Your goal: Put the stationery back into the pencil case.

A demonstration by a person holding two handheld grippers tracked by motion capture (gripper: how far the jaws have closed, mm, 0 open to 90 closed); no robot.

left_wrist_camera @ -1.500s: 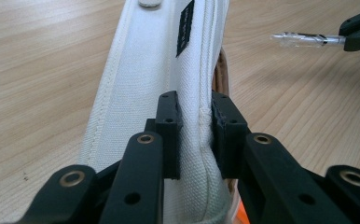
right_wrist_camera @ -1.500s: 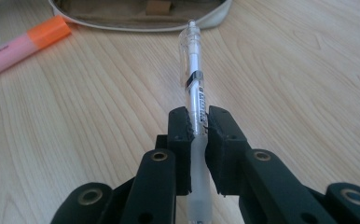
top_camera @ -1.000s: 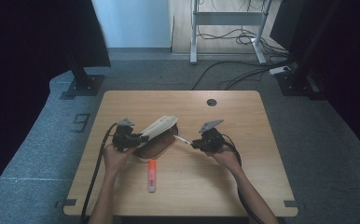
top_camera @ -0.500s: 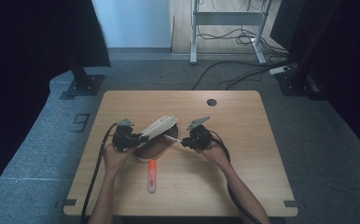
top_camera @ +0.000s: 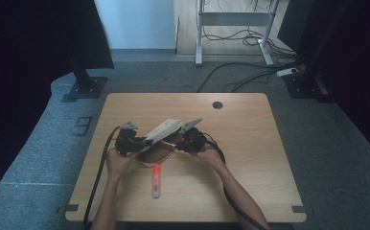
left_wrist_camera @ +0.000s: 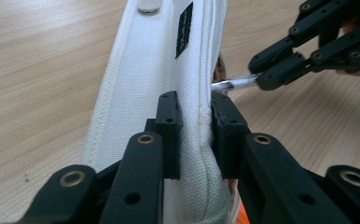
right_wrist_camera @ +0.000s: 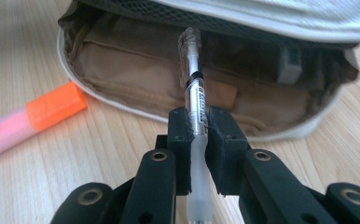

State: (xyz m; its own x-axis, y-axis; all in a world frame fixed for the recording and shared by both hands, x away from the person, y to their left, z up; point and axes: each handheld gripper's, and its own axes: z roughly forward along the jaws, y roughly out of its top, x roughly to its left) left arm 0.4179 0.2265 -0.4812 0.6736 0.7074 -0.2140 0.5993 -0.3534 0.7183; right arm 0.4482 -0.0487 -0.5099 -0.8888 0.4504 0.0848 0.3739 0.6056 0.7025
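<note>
We found the white pencil case (top_camera: 160, 139) near the middle of the table (top_camera: 250, 143), its flap raised and the tan lining exposed. The left gripper (left_wrist_camera: 196, 122) was clamped on the edge of that raised flap, holding it up; its place matched the frame a second earlier. The right gripper (right_wrist_camera: 199, 131) was closed on a clear pen (right_wrist_camera: 194, 88), gripped around the barrel with the capped end pointing at the open mouth of the case.

Against the earlier high views, the right gripper (top_camera: 189, 140) had travelled left across the table: a second before it stood apart from the case, with the pen between them; now it sat just beside the case's right end. In the left gripper view the pen (left_wrist_camera: 231, 83) reached the flap's edge; we could not tell whether its tip was already inside.

An orange-and-pink highlighter (top_camera: 156, 179) lay on the table just in front of the case, in the same spot as before.
</note>
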